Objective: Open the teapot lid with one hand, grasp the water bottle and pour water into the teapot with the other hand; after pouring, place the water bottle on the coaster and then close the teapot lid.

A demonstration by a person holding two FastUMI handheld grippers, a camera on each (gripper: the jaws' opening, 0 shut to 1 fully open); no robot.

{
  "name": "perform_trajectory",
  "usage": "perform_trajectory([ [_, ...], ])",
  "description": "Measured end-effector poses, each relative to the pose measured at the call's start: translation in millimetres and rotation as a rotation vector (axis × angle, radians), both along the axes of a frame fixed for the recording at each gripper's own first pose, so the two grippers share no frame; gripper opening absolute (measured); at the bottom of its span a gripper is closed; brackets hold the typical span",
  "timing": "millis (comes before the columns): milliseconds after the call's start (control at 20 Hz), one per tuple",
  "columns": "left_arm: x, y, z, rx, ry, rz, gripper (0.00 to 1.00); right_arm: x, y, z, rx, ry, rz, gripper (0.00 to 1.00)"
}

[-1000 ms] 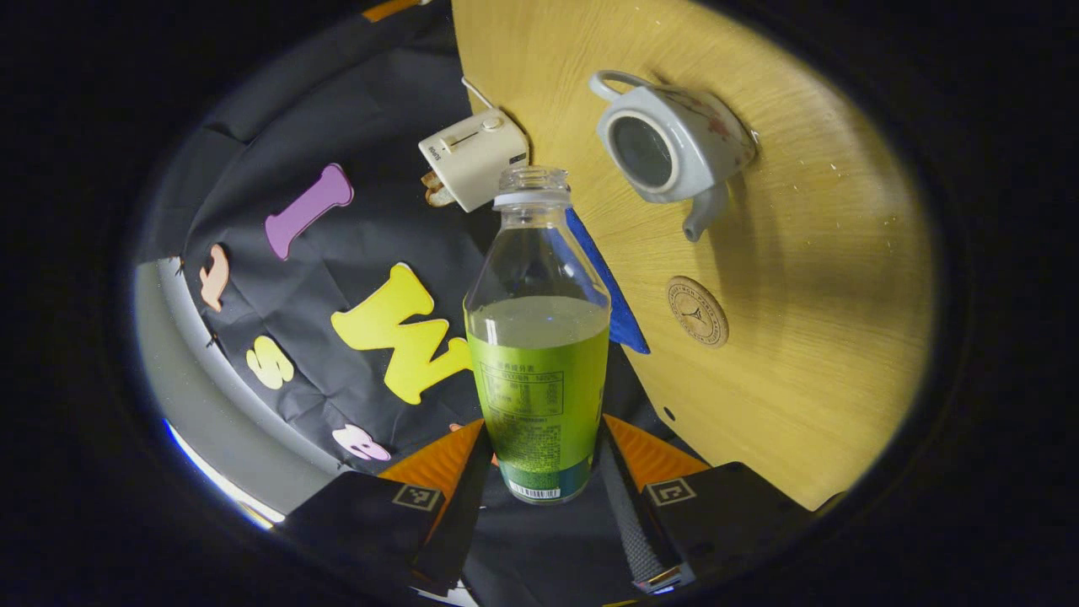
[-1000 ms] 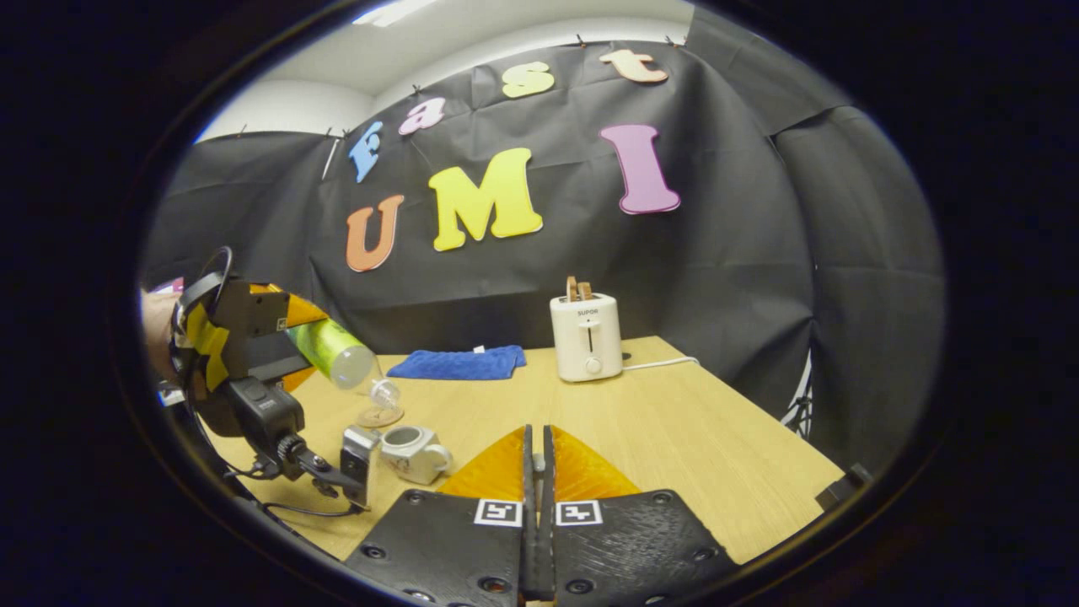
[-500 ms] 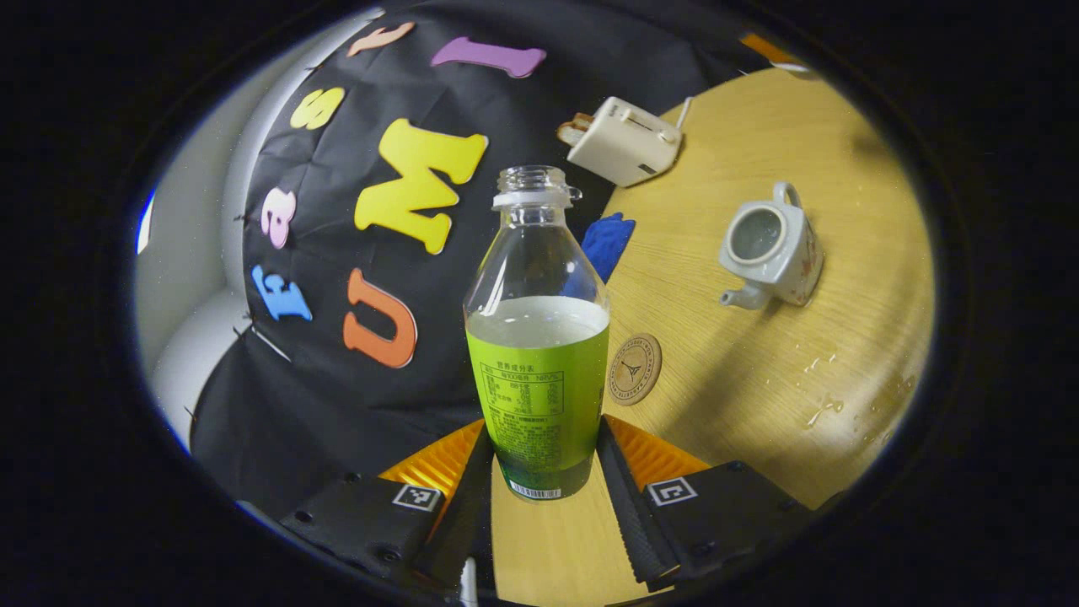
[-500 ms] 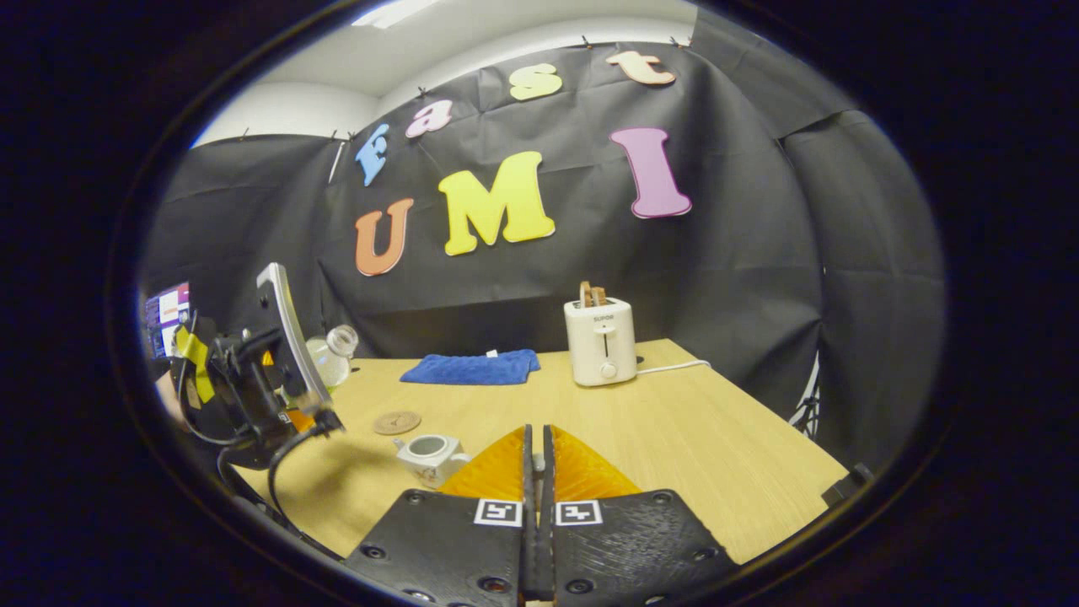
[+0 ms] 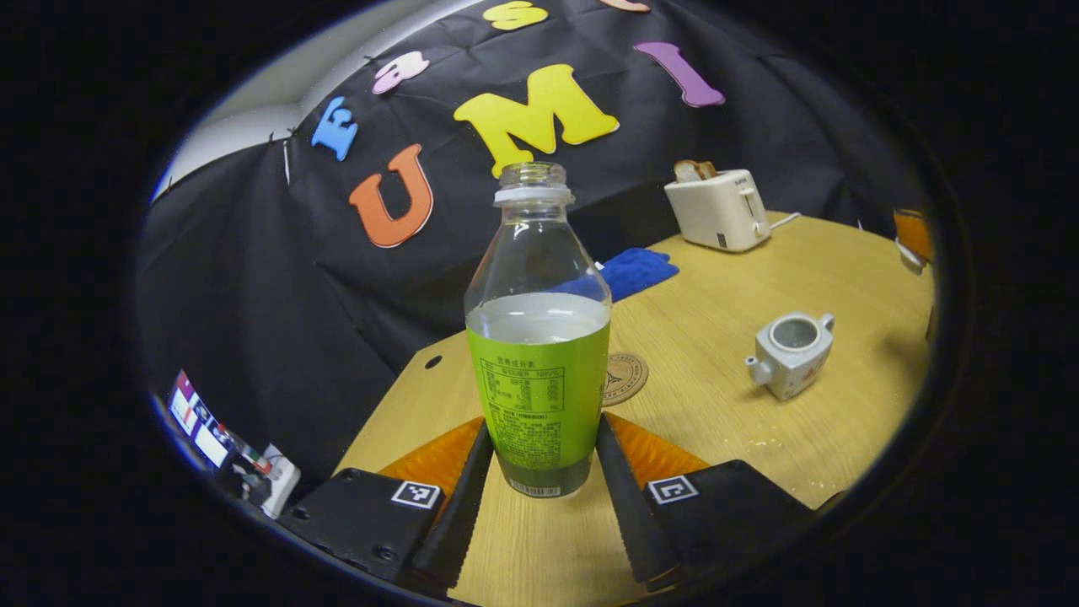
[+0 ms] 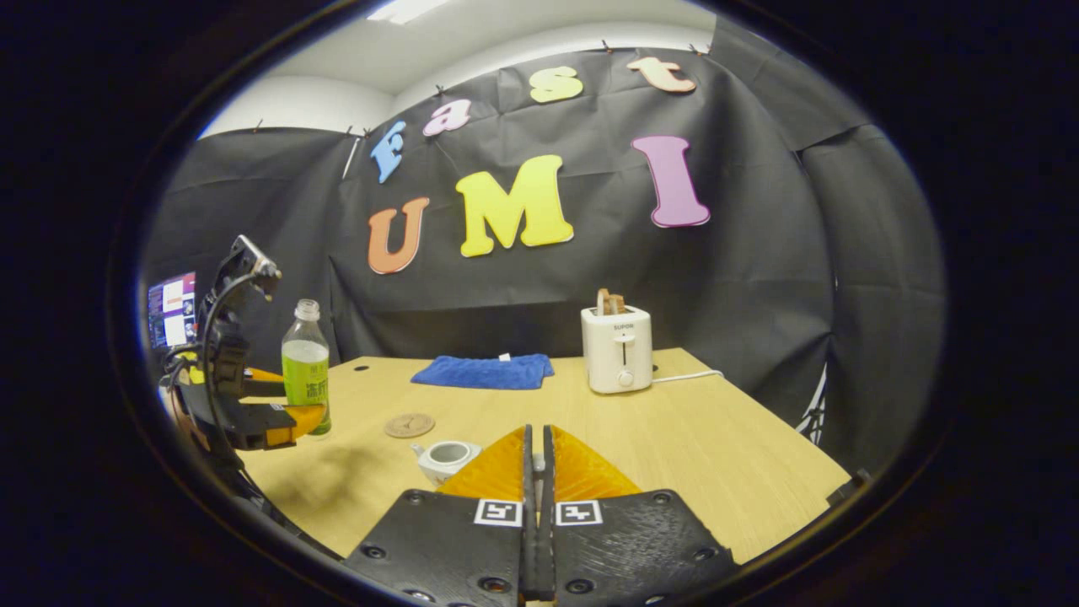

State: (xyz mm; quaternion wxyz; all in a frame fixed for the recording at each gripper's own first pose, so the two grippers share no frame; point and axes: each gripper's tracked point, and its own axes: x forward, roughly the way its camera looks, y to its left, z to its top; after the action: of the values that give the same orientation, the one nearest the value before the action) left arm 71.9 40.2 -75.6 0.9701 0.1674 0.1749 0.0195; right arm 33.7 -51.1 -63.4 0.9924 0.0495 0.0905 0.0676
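Bottle half full, upright, clamped in left hand-held gripper; teapot lidless.

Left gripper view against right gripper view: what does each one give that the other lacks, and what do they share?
Left gripper view: the left gripper pressing both sides of the uncapped water bottle, with the water level at the label's top. Right gripper view: the right gripper, closed tight, and the bottle seen upright from the side. Shared: the lidless teapot, coaster, blue cloth and toaster on the table.
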Motion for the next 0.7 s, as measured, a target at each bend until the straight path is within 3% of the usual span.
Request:
perform_trajectory([
  [200, 12, -7, 14, -0.182, -0.059, -0.004, 0.74, 2, 12, -4, -0.012, 0.006, 0.011, 0.0],
  [450, 38, -10, 34, -0.326, -0.142, -0.032, 0.74, 4, 18, -3, -0.021, 0.003, 0.019, 0.0],
  [700, 72, -8, 32, -0.344, -0.142, -0.056, 0.74, 11, 19, -11, -0.015, 0.012, 0.021, 0.0],
])
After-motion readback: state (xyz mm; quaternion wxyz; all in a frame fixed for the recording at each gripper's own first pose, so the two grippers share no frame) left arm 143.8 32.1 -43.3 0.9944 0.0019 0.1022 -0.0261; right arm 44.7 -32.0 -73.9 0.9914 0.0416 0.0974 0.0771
